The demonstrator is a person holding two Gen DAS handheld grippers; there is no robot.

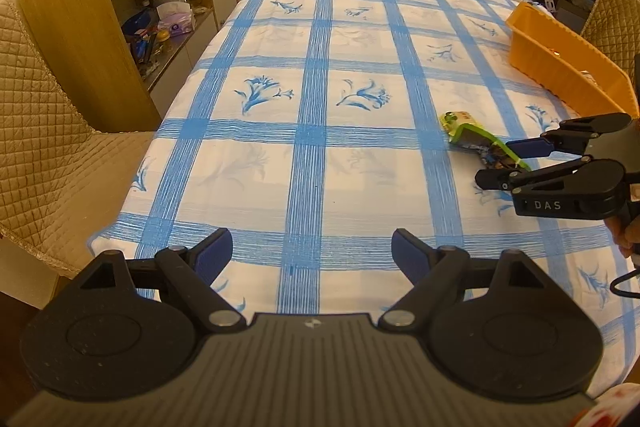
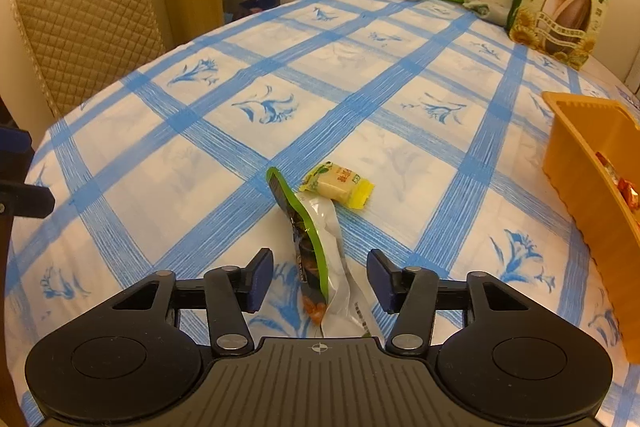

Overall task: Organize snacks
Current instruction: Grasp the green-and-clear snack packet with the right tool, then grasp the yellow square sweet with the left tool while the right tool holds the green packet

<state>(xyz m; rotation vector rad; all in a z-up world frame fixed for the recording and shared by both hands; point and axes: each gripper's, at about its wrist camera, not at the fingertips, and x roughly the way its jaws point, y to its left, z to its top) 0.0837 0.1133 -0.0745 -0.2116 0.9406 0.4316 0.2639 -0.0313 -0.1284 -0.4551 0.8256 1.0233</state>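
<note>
Half the orange tray (image 2: 580, 163) cut off

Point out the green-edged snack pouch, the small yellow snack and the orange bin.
green-edged snack pouch (image 2: 320, 251): right wrist view, on its green edge between the jaws.
small yellow snack (image 2: 338, 185): right wrist view, middle of the wrapper.
orange bin (image 1: 560, 67): left wrist view, on its near side wall.

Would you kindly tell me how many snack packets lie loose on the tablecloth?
2: a green-edged pouch between the right gripper's fingers, and a yellow packet touching its far end. More sit in the orange bin, partly hidden.
</note>
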